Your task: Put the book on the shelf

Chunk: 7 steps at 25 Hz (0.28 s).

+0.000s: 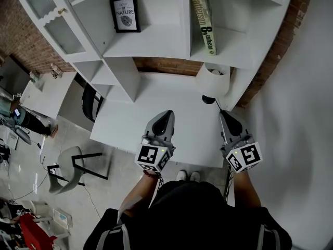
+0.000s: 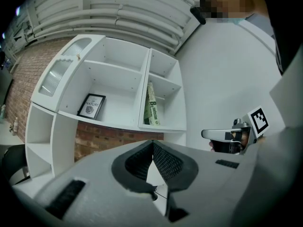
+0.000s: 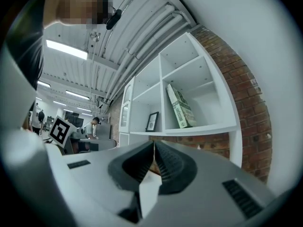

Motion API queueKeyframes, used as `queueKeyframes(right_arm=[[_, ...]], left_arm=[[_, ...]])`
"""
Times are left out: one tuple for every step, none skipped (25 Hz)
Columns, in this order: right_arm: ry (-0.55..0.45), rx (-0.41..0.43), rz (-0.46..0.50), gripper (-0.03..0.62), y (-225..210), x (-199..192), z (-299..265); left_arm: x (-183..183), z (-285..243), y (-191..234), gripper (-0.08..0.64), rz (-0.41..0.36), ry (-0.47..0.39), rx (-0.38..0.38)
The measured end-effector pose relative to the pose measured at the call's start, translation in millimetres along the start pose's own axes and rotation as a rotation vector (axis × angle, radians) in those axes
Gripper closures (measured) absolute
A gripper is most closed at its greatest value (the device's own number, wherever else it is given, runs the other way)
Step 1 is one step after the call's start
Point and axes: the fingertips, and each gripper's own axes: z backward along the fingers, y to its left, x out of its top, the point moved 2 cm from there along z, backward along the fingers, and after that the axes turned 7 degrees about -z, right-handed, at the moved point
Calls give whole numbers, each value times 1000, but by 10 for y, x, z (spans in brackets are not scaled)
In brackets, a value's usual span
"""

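A pale green book (image 1: 203, 19) leans in the right compartment of the white shelf unit (image 1: 156, 40); it also shows as the book (image 2: 150, 104) in the left gripper view and the book (image 3: 180, 107) in the right gripper view. My left gripper (image 1: 167, 115) is held over the white desk (image 1: 156, 119), shut, with nothing between its jaws. My right gripper (image 1: 225, 114) is beside it to the right, also shut and empty. Both point toward the shelf and stay well short of it.
A framed "Nature" picture (image 1: 125, 14) stands in the compartment left of the book. A white table lamp (image 1: 213, 80) sits on the desk just ahead of my right gripper. A chair (image 1: 73, 166) stands on the floor to the left. Brick wall lies behind the shelf.
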Motion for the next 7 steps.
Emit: queueKeyframes(right_arm=[[1, 0, -5, 557, 6, -15, 6], [3, -1, -9, 557, 10, -28, 11], [5, -2, -12, 557, 13, -40, 14], [8, -3, -14, 557, 15, -52, 17], [11, -4, -14, 557, 16, -67, 19], [15, -5, -13, 557, 17, -82, 22], [19, -7, -12, 557, 17, -99, 25]], left_arm=[[-19, 8, -4, 541, 1, 6, -3], [-31, 14, -4, 541, 1, 12, -6], [-36, 16, 1, 541, -1, 14, -7], [-37, 16, 8, 541, -4, 14, -8], [-38, 15, 15, 541, -8, 14, -9], [-39, 15, 22, 541, -11, 14, -10], [-41, 14, 29, 541, -14, 14, -11]])
